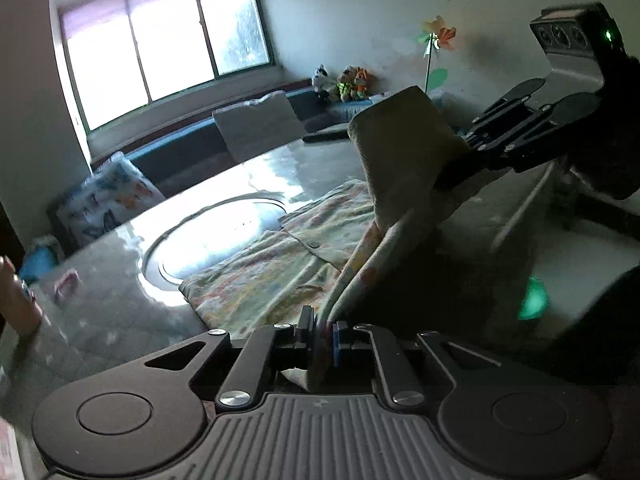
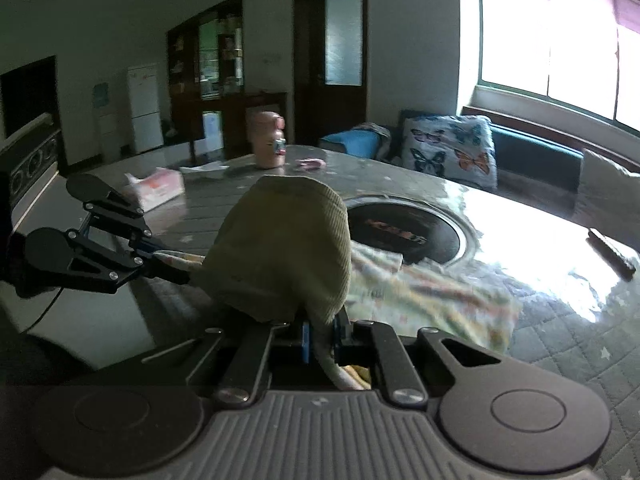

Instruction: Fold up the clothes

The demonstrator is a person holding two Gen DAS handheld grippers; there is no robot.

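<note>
The fold is only starting. The left gripper (image 1: pixel 322 330) and the right gripper (image 2: pixel 322 330) are both clamped shut on one edge of the flowered garment (image 1: pixel 280 268), raising it off the table (image 1: pixel 120 320); the rest lies flat beside the round inset (image 1: pixel 216 236). Every fold is still to do.

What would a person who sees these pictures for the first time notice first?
First, the patterned garment, spread on the table beside a round inset, with its near part lifted. The left tool and the right tool are each shut on its edge, and its plain olive underside billows up between them. Behind, a bright window glares on the tabletop, and a pink bottle stands at the far edge.
</note>
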